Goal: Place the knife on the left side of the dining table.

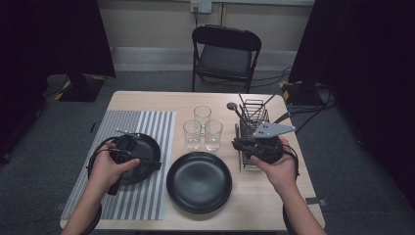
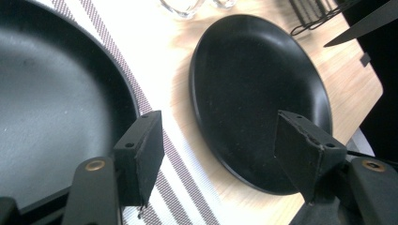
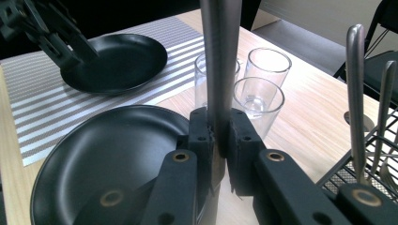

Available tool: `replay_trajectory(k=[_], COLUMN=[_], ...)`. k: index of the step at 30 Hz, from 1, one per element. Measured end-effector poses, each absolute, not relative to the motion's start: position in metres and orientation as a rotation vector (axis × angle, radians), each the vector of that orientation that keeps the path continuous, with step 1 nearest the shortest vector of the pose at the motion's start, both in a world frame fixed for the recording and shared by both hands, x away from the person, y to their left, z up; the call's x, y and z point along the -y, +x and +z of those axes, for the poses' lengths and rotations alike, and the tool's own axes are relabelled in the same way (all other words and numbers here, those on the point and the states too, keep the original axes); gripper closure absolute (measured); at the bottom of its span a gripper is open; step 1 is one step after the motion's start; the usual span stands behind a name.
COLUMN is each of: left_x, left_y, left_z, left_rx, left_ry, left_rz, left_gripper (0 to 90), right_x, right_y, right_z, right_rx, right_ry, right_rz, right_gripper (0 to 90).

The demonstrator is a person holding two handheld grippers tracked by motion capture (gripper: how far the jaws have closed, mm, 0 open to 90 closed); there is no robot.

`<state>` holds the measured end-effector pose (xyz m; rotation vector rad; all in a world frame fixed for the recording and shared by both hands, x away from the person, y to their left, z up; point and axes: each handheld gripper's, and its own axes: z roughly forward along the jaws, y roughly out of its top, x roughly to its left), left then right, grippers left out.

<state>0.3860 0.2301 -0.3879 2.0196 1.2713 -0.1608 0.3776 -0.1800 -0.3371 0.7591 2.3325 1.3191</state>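
From the high view, the left gripper [image 1: 147, 164] hangs over the black plate on the striped mat [image 1: 132, 159], while the right gripper [image 1: 241, 145] sits at the wire cutlery rack [image 1: 254, 122] on the bench [image 1: 254, 200]. In the left gripper view its fingers [image 2: 141, 150] stand wide apart with nothing between them, the mat plate to their left and a second black plate [image 2: 258, 84] ahead on their right. In the right gripper view the fingers [image 3: 202, 136] are pinched on a flat metal utensil handle [image 3: 219, 56] that rises straight up between them, with three clear glasses [image 3: 258, 98] just beyond and the rack's cutlery [image 3: 356, 93] off to their right.
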Motion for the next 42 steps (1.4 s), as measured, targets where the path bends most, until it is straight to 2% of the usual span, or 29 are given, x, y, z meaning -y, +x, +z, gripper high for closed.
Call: replay_trajectory(k=[19,42], left_x=[-0.173,-0.13], left_y=[0.39,0.4], left_z=[-0.35,-0.312], left_rx=[-1.166,-1.147], left_ry=[2.048,2.039], left_rz=[-0.198,-0.23], left_gripper=[34.5,36.1], right_x=[0.176,0.166], right_y=[0.37,0.367], right_z=[-0.348,-0.35], right_rx=[-2.364,-2.377], right_ry=[0.738,0.698], right_rz=[1.227,1.171], right_gripper=[82.1,82.2])
